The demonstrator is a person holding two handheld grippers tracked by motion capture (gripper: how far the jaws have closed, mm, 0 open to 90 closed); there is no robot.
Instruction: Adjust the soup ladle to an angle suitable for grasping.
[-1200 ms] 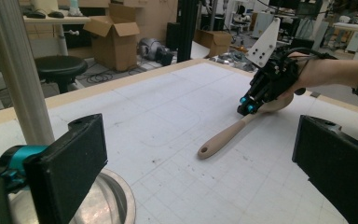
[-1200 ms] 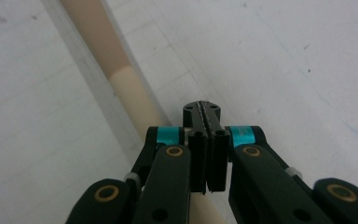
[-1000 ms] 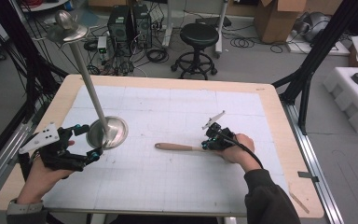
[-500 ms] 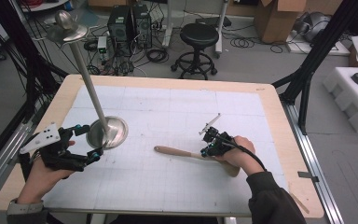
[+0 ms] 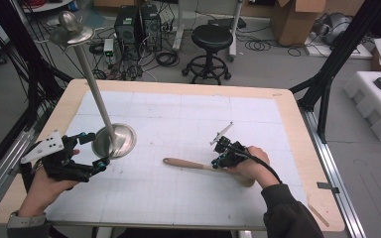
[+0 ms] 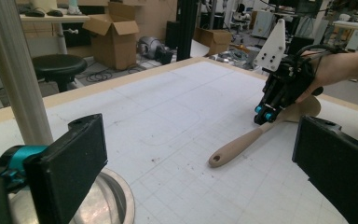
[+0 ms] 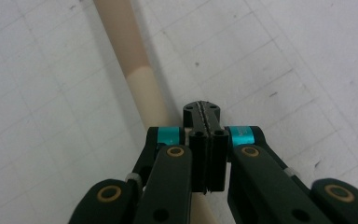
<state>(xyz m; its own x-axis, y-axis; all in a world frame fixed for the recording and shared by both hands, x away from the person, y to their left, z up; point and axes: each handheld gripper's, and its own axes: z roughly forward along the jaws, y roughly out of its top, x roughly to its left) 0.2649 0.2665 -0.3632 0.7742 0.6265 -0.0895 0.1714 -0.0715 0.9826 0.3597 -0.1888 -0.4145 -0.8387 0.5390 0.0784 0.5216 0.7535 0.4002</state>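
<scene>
Wooden spoon (image 5: pixel 193 165) lies flat beneath the closed right hand-held gripper (image 5: pixel 220 159).

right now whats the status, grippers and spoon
Left gripper open beside the metal stand. Right gripper shut, empty, tips over the wooden spoon handle. Nothing in the way.
</scene>
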